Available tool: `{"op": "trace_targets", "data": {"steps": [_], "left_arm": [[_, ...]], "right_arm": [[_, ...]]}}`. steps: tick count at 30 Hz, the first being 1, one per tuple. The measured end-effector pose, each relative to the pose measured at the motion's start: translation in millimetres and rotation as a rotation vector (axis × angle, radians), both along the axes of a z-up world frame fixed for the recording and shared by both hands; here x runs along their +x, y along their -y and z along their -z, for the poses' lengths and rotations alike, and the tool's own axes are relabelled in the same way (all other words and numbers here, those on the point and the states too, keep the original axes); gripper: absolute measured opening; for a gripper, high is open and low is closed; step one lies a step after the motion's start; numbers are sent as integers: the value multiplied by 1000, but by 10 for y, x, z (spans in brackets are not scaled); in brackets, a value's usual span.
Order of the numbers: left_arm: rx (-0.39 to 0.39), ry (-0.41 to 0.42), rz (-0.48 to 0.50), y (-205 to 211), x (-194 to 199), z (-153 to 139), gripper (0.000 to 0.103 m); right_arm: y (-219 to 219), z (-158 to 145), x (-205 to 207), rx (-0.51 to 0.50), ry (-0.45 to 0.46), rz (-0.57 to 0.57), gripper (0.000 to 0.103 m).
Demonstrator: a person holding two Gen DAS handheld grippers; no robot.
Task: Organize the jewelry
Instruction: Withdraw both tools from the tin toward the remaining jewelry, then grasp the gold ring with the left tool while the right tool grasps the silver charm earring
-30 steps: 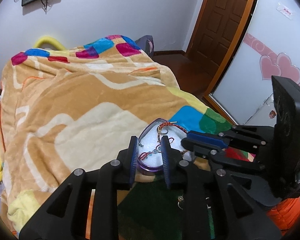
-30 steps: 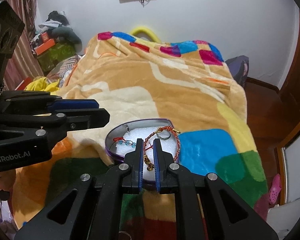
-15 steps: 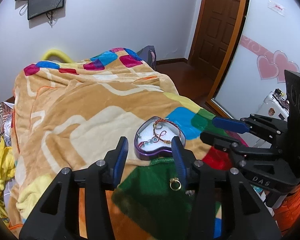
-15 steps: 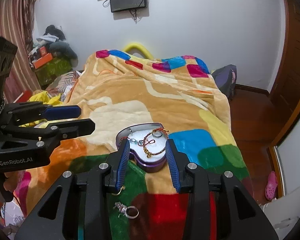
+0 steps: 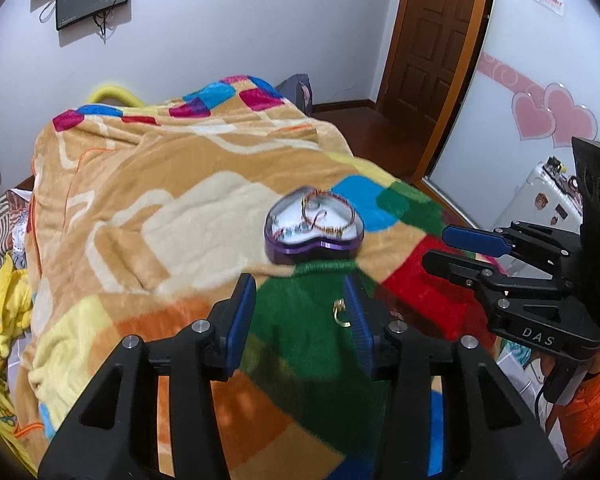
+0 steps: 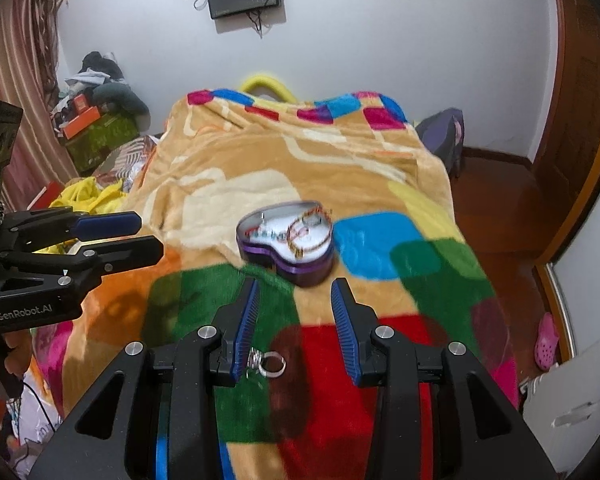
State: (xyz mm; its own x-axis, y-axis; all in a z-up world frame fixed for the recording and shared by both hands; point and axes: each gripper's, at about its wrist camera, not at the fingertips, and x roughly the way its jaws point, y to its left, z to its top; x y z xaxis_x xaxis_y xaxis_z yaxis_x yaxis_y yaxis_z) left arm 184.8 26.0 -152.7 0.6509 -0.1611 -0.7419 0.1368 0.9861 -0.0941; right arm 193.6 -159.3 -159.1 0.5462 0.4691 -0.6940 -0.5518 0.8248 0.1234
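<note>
1. Jewelry is lying in a purple heart-shaped tin box (image 5: 313,236) with a white lining, which is resting on the multicoloured plush blanket (image 5: 172,208) covering the bed.
2. A red and gold beaded bracelet (image 6: 309,232) and a chain with blue beads (image 6: 266,234) are lying inside the box, together with a small silver ring (image 6: 311,219).
3. The left gripper (image 5: 300,312) is hovering above the green patch of the blanket with its blue-padded fingers (image 5: 240,316) spread apart, gripping nothing.
4. A small gold ring (image 5: 341,312) is lying on the green patch, just beside the inner face of one of its fingers.
5. The right gripper (image 6: 296,320) is likewise hovering with its fingers parted and empty.
6. A silver ring with a sparkly top (image 6: 268,364) is lying on the blanket, near the base of one of its fingers.
7. Both loose rings are sitting outside the box, on its near side.
</note>
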Motion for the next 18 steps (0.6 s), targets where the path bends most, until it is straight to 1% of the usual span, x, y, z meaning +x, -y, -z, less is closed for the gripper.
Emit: {"op": "trace_targets", "data": {"steps": [12, 18], "left_arm": [[-9, -96, -3, -14, -126, 392, 45], [2, -124, 1, 3, -147, 542, 45]], "right_arm": [[15, 524, -80, -53, -151, -8, 34], [-17, 547, -100, -42, -152, -19, 34]]}}
